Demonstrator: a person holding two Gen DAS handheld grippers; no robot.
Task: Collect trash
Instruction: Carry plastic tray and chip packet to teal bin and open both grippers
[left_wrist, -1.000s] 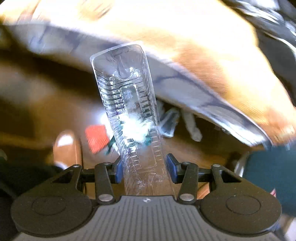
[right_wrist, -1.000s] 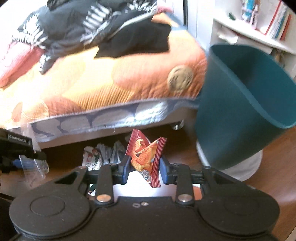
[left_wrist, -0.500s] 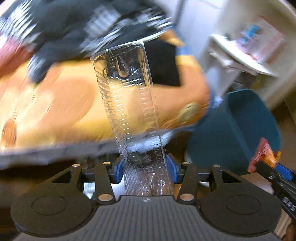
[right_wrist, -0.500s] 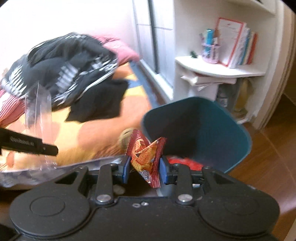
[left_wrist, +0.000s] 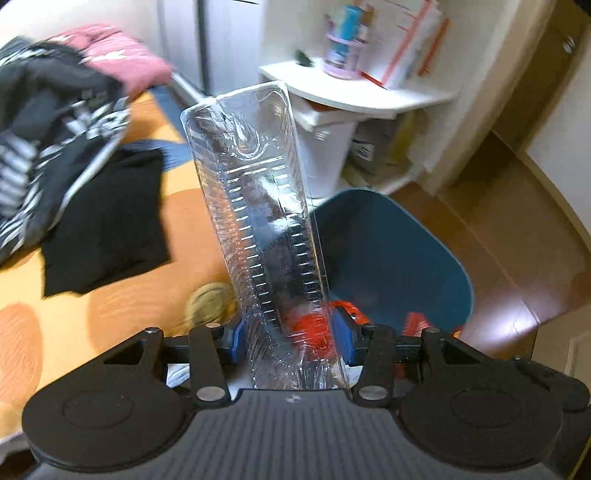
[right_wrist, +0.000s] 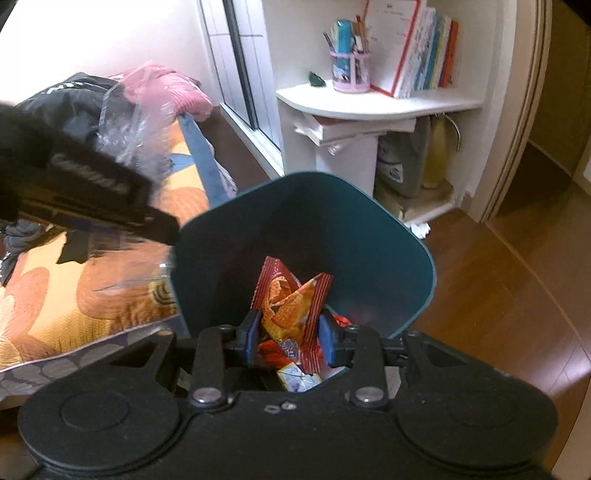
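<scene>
My left gripper (left_wrist: 291, 339) is shut on a long clear plastic tray (left_wrist: 255, 206) that stands up between its blue pads, over the near edge of a teal trash bin (left_wrist: 413, 258). My right gripper (right_wrist: 289, 338) is shut on a crumpled red and orange snack wrapper (right_wrist: 291, 306) and holds it over the open mouth of the teal trash bin (right_wrist: 369, 240). Red wrappers lie inside the bin. The left gripper and its clear tray (right_wrist: 133, 122) show at the left of the right wrist view.
A bed with an orange quilt (right_wrist: 55, 295) and piled dark and pink clothes (left_wrist: 62, 122) lies left of the bin. A white corner shelf (right_wrist: 373, 103) with books and a pen cup stands behind it. Brown wooden floor (right_wrist: 498, 295) lies to the right.
Both grippers rose from near the floor by the bed and swung right to the bin. The wrapper now hangs over the bin's mouth, the clear tray near its left edge.
</scene>
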